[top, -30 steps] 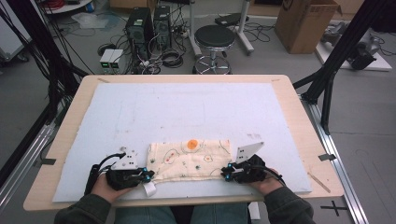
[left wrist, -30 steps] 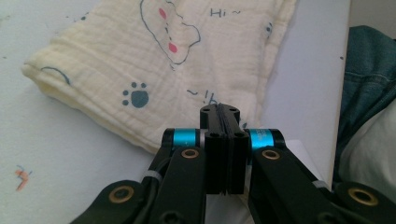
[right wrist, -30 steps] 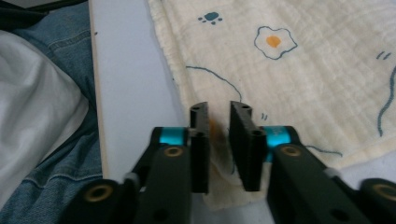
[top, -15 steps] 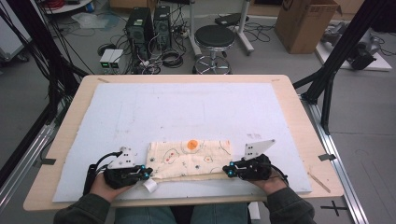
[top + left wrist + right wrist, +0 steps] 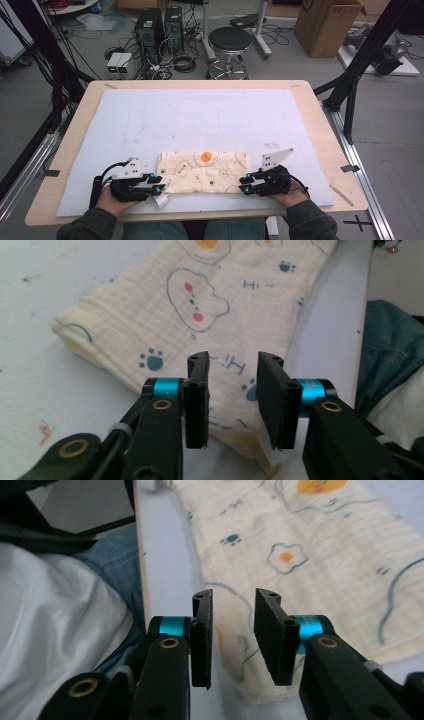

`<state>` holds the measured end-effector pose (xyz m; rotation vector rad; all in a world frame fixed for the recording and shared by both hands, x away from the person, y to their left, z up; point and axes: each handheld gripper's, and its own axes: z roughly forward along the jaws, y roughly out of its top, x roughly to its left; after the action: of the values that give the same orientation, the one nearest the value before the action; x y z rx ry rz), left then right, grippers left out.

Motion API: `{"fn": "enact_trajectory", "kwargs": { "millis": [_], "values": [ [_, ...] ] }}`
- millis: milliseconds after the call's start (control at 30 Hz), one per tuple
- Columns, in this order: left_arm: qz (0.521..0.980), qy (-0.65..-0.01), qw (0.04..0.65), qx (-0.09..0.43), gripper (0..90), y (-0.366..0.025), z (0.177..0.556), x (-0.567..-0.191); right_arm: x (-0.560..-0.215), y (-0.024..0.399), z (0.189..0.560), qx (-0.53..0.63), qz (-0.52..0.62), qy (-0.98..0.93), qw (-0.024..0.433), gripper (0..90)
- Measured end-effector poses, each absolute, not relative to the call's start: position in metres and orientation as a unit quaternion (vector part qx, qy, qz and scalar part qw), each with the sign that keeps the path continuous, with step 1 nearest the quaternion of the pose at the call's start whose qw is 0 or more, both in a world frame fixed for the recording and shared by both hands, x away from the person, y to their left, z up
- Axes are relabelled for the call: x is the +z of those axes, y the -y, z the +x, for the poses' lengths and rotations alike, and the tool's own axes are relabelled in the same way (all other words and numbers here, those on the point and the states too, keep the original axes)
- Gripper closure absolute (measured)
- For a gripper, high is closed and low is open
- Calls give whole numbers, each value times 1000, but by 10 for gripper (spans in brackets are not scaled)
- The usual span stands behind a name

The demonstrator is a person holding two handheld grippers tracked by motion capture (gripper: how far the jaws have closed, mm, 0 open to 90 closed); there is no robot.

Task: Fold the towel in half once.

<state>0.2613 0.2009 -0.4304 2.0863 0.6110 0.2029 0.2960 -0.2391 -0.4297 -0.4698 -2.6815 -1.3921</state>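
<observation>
Lying folded near the middle of the table's (image 5: 320, 130) near edge, the cream printed cloth (image 5: 202, 171) rested flat on the pale blue mat (image 5: 200, 115). The left gripper (image 5: 159, 188) and right gripper (image 5: 242, 184) sat at its two near corners. Each pair of jaws had just been opening and stood apart over the cloth's edge, clamping nothing.

Workshop floor behind a wooden table

Grey concrete floor (image 5: 65, 55) carries a round black stool (image 5: 229, 39), two black computer towers (image 5: 159, 25) amid tangled cables, a brown cardboard box (image 5: 327, 25) and black metal frame struts (image 5: 367, 55).
</observation>
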Motion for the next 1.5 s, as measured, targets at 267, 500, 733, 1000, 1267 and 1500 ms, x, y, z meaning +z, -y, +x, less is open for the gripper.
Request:
{"fn": "enact_trajectory", "kwargs": {
  "millis": [267,500,733,1000,1267,1500],
  "values": [
    [828,-283,473,103,532,-201,286,-422,-418,239,328,-455,-200,868,-3,620],
    [804,-337,470,139,589,-199,324,-418,-415,239,369,-446,-273,852,-22,569],
    [810,-363,447,111,584,-193,355,-429,-426,238,391,-431,-301,851,-13,567],
    [828,-374,407,93,653,-192,361,-441,-433,233,393,-398,-302,866,-1,656],
    [838,-359,395,112,856,-191,357,-438,-434,228,391,-368,-287,884,-16,850],
    [834,-363,396,123,860,-193,353,-437,-432,230,389,-366,-296,882,-34,857]
  ]
}}
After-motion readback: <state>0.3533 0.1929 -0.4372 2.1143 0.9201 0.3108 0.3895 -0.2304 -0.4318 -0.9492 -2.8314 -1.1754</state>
